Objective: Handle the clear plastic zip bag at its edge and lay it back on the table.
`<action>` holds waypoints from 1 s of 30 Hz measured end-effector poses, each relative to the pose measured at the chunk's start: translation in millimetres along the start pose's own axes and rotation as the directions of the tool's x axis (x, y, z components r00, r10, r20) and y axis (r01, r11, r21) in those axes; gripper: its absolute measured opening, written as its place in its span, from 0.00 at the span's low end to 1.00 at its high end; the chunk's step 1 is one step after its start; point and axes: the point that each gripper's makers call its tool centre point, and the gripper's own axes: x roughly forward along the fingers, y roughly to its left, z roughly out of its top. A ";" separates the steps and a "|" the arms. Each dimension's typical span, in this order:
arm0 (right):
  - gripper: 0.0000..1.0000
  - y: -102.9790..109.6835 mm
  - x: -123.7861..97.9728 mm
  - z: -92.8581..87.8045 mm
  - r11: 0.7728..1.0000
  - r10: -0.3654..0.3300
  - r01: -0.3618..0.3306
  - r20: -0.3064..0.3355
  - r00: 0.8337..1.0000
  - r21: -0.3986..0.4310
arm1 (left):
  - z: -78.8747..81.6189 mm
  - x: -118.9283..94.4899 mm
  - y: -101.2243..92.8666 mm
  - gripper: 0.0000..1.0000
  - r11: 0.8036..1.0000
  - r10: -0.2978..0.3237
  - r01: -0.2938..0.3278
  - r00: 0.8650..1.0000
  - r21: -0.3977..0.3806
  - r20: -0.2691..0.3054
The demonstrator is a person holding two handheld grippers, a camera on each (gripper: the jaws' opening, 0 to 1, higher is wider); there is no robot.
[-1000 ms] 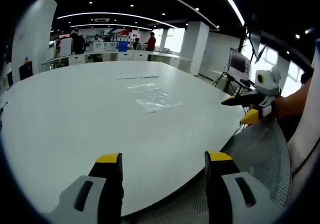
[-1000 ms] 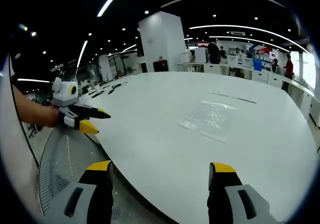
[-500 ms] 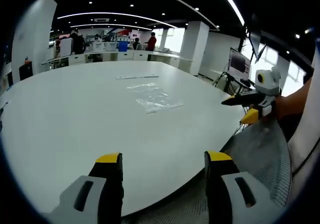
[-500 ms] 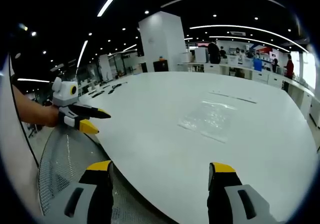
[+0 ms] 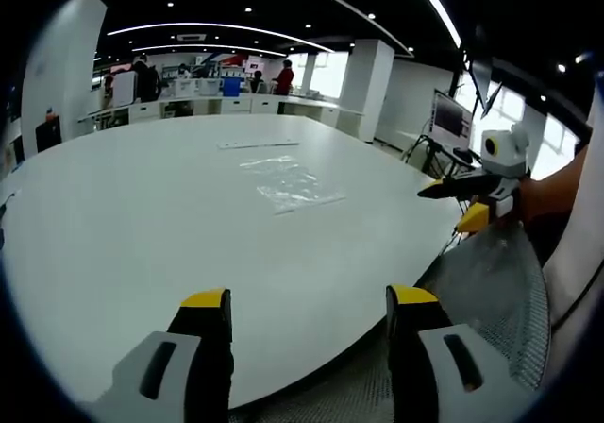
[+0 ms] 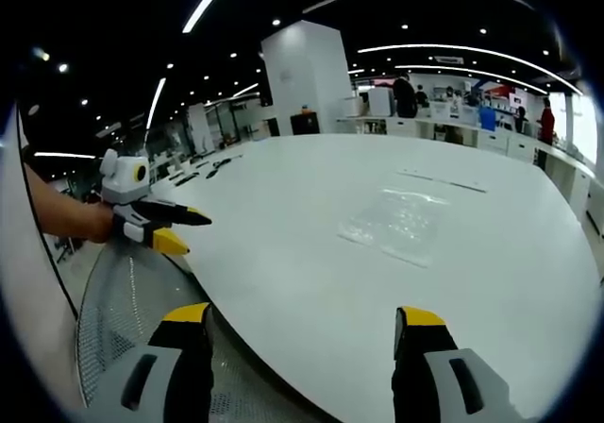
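Note:
The clear plastic zip bag (image 5: pixel 291 184) lies flat on the big white round table (image 5: pixel 142 215), well ahead of both grippers; it is also in the right gripper view (image 6: pixel 396 223). My left gripper (image 5: pixel 309 302) hangs open over the table's near edge with nothing between its jaws. It shows from the side in the right gripper view (image 6: pixel 179 232), held by a hand at the table's left rim. My right gripper (image 6: pixel 303 317) is open too and holds nothing. In the left gripper view it appears at the right (image 5: pixel 458 206), off the table edge.
A thin clear strip (image 5: pixel 260 144) lies on the table beyond the bag. A grey mesh chair back (image 5: pixel 491 291) sits below the table edge. White pillars (image 6: pixel 307 78), desks with boxes (image 5: pixel 203 88) and standing people (image 5: pixel 284 78) fill the far room.
The right gripper view has tilted very slightly; the bag and both grippers hold their places.

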 end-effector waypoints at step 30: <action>0.78 -9.5 14.6 16.7 0.998 0.039 -0.040 -0.013 0.999 -0.055 | 1.3 -0.2 0.2 0.65 1.000 0.004 -0.004 1.000 -0.004 0.005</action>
